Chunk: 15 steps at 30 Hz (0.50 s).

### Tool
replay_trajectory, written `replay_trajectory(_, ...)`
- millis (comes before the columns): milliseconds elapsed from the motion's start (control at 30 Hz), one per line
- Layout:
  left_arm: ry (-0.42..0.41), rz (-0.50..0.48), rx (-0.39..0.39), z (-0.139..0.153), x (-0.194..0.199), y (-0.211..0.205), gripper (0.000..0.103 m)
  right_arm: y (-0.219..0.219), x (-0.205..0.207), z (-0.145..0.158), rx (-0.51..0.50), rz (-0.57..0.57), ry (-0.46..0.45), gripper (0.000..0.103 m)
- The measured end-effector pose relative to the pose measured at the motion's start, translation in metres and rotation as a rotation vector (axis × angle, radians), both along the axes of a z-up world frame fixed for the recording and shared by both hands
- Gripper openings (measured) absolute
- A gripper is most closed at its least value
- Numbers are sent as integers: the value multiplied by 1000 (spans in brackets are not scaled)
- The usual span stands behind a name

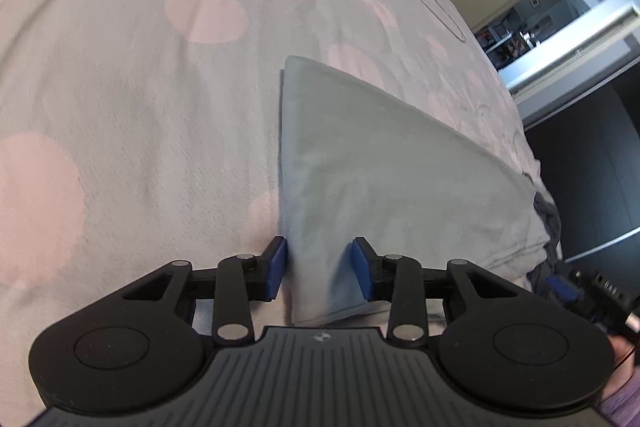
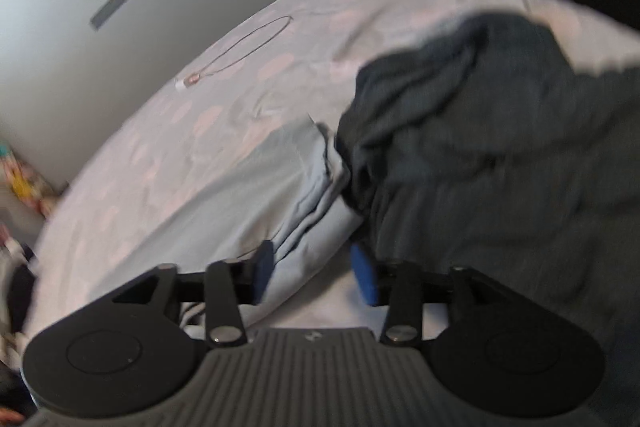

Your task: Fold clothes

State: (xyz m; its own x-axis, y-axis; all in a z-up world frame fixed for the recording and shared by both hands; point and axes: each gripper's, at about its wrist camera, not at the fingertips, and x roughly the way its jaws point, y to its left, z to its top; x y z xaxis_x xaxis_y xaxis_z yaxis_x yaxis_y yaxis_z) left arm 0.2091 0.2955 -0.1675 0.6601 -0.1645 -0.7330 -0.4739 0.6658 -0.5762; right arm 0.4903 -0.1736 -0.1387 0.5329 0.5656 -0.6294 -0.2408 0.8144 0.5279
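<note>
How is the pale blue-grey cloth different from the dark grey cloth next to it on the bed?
The pale blue-grey cloth is folded into flat, stacked layers with straight edges; the dark grey cloth lies rumpled and unfolded. The pale one sits low and neat, and the dark one bulges in a loose heap. Both rest on the pink-spotted bedcover, side by side and touching.

A folded pale blue cloth (image 2: pixel 224 195) is lying on the dotted bedspread (image 2: pixel 224 95), a crumpled dark grey garment (image 2: pixel 480 147) touching its right side
</note>
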Motion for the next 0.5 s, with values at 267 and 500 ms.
replay_trajectory(267,-26,30,-41,-8,-2,7,28,15,21,-43,237,-145,163,67)
replay_trajectory(500,-32,54,-42,-11,0,9,7,28,33,-52,272,-248,140,50)
